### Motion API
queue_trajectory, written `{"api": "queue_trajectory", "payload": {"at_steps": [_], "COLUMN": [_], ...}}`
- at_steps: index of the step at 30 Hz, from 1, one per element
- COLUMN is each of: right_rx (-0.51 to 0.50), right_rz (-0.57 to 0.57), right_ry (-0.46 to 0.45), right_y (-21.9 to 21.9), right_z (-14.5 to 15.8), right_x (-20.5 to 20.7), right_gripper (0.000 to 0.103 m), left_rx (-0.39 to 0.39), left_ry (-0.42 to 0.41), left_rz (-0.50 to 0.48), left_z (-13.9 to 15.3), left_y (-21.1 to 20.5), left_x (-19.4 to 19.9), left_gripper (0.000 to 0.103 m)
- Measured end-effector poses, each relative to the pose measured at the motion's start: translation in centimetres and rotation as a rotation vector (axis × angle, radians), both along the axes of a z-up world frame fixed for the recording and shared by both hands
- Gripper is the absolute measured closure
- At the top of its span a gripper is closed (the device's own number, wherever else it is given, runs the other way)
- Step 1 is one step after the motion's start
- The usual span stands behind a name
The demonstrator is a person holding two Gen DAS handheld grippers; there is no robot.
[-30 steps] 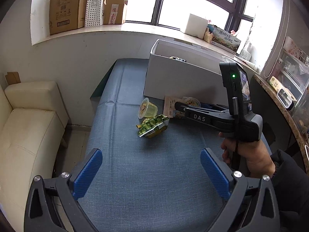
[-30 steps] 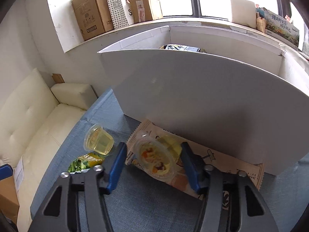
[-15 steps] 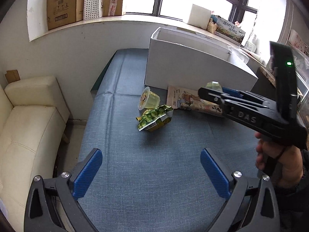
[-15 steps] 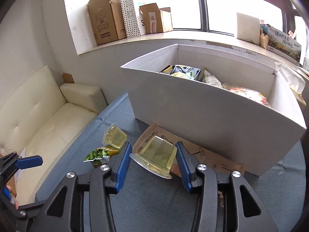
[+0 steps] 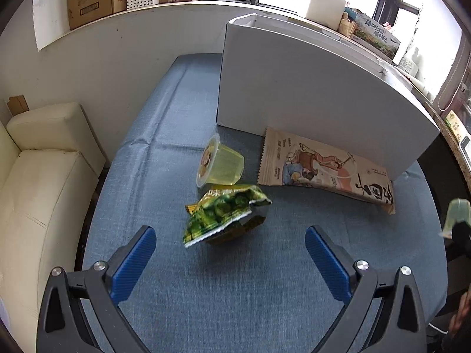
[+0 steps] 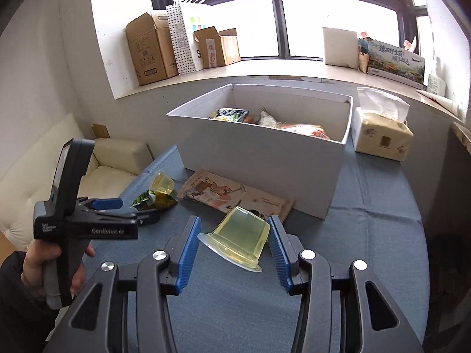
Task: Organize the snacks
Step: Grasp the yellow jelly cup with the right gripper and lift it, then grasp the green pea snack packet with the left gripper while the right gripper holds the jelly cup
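Blue cloth (image 5: 235, 294) covers the table where my left gripper (image 5: 229, 253) hangs spread wide, empty, near the green snack bag (image 5: 220, 214). Only my right-hand view looks inside the white box (image 6: 259, 158), packets showing; there my right gripper (image 6: 234, 248) clamps one jelly cup (image 6: 240, 235) above the cloth. Two jelly cups counted, the second (image 5: 219, 163) lying beside one long wrapper (image 5: 323, 167).

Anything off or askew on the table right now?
Yes. A jelly cup lies tipped on its side, apparently sealed, beside the crumpled green snack bag. The right gripper holds another jelly cup tilted. No spill visible.
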State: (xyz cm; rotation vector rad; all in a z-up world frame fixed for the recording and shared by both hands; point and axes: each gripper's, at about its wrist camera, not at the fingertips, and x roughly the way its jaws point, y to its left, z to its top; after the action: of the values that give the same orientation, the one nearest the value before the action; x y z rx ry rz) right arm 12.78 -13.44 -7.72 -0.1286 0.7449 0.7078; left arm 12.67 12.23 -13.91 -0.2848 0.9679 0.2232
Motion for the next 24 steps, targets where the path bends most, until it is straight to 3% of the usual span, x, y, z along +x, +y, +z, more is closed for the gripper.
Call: {"api": "queue_trajectory", "payload": {"at_steps": [5, 6, 8, 11, 14, 16, 24], "right_rx": [0.017, 0.022, 0.036, 0.044, 0.043, 0.048, 0.063], "right_rz": [-0.028, -0.03, -0.034, -0.029, -0.025, -0.022, -0.018], "right_ry": [0.025, 0.032, 0.034, 0.035, 0.032, 0.034, 0.004], "right_y": [-1.9, -2.1, -2.4, -2.5, -2.4, -2.4, -2.6], "right_z": [-0.8, -0.9, -0.9, -1.0, -1.0, -1.0, 0.3], "right_x": [0.0, -0.1, -0.3, -0.6, -0.8, -1.0, -1.4], "right_gripper": [0.053, 0.053, 0.053, 0.053, 0.053, 0.053, 0.052], "left_rx": [0.004, 0.008, 0.072, 0.012, 0.057, 0.046, 0.094], "left_ry": [0.006, 0.011, 0.011, -0.007, -0.016, -0.04, -0.165], "left_rz": [0.039, 0.038, 0.055, 0.038, 0.029, 0.007, -0.086], "left_z": [-1.2, -1.4, -1.3, -1.1, -0.4, 0.5, 6.9], "left_y": [0.3, 0.2, -0.1, 0.0, -0.6, -1.1, -3.9], "left_x": [1.9, 2.1, 1.9, 1.3, 0.5, -0.4, -3.2], "left_gripper": [0.004, 0.012, 0.043, 0.044, 0.045, 0.045, 0.045]}}
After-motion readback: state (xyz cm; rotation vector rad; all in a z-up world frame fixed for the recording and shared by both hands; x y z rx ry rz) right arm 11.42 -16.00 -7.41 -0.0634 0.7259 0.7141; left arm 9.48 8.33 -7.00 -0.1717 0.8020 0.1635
